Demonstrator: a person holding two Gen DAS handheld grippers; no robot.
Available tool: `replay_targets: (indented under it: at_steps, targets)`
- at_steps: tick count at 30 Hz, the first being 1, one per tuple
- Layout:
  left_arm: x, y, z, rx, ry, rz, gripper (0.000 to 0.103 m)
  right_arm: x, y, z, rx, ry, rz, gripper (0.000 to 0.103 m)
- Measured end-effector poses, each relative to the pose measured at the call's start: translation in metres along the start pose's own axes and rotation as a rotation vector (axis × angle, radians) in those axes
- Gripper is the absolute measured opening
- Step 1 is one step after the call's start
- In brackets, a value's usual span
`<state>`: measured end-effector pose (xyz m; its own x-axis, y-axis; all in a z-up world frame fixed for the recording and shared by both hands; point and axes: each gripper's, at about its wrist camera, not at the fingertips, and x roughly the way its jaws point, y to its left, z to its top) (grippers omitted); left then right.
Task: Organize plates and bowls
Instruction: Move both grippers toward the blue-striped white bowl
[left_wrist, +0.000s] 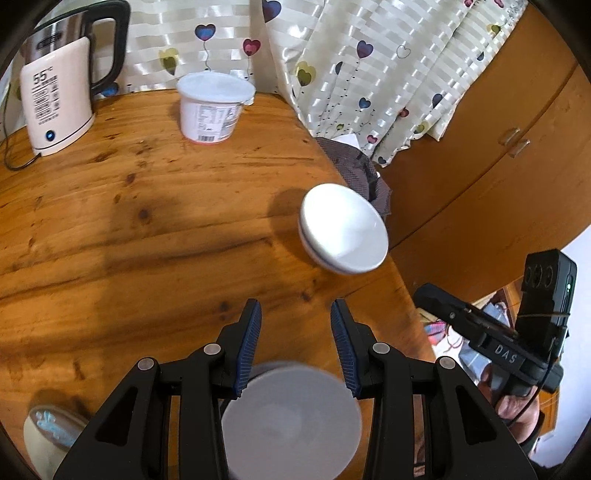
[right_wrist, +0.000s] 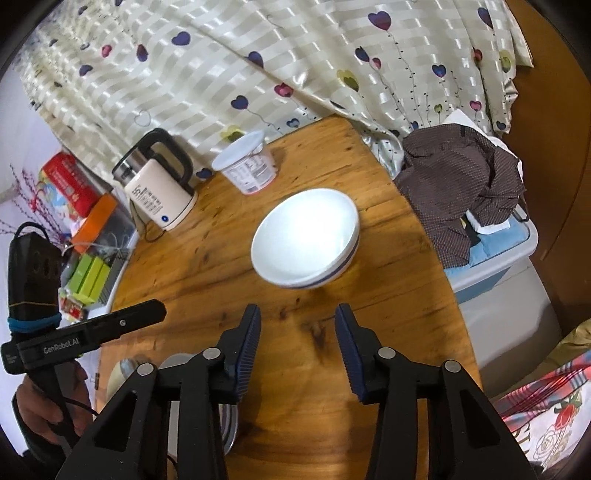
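At the back of my wooden surface (right_wrist: 207, 266) I see a cream electric kettle (right_wrist: 157, 192) and, near it, a lidded white tub (right_wrist: 247, 164). A heart-patterned curtain (right_wrist: 221, 62) hangs behind; a brown checked shirt (right_wrist: 461, 184) lies off the right edge.

Both grippers are showing black frames with silver screws and ribbed blue pads (left_wrist: 248, 347); the left gripper (right_wrist: 297, 354) is bearing white "GenRobot.AI" lettering, the right gripper (left_wrist: 295, 350) "DAS"
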<state>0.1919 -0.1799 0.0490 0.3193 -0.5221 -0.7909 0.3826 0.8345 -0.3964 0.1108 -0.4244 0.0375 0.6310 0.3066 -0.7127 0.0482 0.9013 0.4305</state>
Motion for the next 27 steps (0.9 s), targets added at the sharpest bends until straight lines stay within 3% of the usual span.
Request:
replay_targets:
  at_steps: [10, 27]
  targets:
    - [0.036, -0.014, 0.034, 0.003, 0.017, -0.021, 0.040, 0.012, -0.017, 0.023, 0.031, -0.006, -0.014, 0.032]
    - [0.103, -0.013, 0.058, -0.001, 0.082, -0.006, 0.040, 0.057, -0.036, 0.045, 0.066, 0.058, -0.040, 0.031]
